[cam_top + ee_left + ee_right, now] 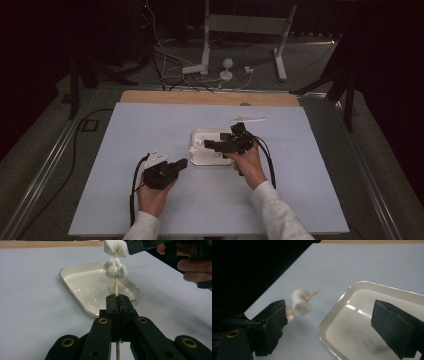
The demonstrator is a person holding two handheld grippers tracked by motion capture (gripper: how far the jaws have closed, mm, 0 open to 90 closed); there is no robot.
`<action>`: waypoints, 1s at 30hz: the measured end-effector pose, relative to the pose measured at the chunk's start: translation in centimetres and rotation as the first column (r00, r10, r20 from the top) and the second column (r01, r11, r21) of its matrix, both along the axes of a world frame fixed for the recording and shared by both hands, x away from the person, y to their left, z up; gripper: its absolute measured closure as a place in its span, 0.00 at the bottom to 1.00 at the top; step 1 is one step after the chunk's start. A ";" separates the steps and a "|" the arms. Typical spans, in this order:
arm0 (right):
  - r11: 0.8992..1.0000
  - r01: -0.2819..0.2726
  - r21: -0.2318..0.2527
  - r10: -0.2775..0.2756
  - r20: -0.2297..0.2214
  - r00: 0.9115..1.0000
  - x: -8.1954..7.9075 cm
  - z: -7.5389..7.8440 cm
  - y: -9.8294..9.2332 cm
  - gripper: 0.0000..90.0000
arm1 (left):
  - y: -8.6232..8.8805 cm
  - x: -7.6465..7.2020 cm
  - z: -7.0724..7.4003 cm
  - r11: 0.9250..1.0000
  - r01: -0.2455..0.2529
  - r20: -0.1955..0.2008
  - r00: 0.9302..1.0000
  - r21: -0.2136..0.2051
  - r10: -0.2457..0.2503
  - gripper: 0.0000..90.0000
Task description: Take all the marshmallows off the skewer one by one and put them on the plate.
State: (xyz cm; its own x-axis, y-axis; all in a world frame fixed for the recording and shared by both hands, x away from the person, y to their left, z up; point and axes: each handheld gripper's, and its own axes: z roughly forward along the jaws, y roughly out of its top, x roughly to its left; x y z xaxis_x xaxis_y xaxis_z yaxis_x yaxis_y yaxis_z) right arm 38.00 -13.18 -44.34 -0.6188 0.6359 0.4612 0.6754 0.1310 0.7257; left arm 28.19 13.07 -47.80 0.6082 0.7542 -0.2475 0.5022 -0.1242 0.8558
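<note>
My left gripper (183, 163) (117, 299) is shut on a thin wooden skewer (116, 287) that points toward a white tray (200, 135) (82, 287) (362, 322). Two white marshmallows are threaded on the skewer, one (115, 268) lower and one (113, 247) at its tip. My right gripper (212, 145) (332, 315) stands open over the tray's left side, and nothing is between its pads. The upper marshmallow (300, 301) sits just beyond its left jaw, apart from it. In the left gripper view the right gripper (140, 246) hangs beside the top marshmallow.
The pale blue mat (150, 125) covers the table, with a bare wooden strip (210, 97) along its far edge. A thin white stick (247, 120) lies just past the tray. Cables and white stand legs (205, 45) are on the floor behind.
</note>
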 end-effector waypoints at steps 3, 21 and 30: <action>1.000 -0.005 0.011 0.006 -0.011 1.000 0.0 0.0 0.4 0.16 | -0.1 0.0 0.0 1.000 0.006 0.005 1.000 -0.001 -0.006 1.00; 0.986 -0.094 0.135 0.116 -0.164 0.980 0.6 -0.5 1.9 0.82 | -0.5 -0.2 0.0 0.999 0.047 0.037 0.998 -0.004 -0.047 1.00; 0.989 -0.043 0.143 0.061 -0.125 0.990 0.3 0.5 1.6 0.88 | -0.5 -0.4 -0.1 0.999 0.054 0.049 0.997 -0.005 -0.053 1.00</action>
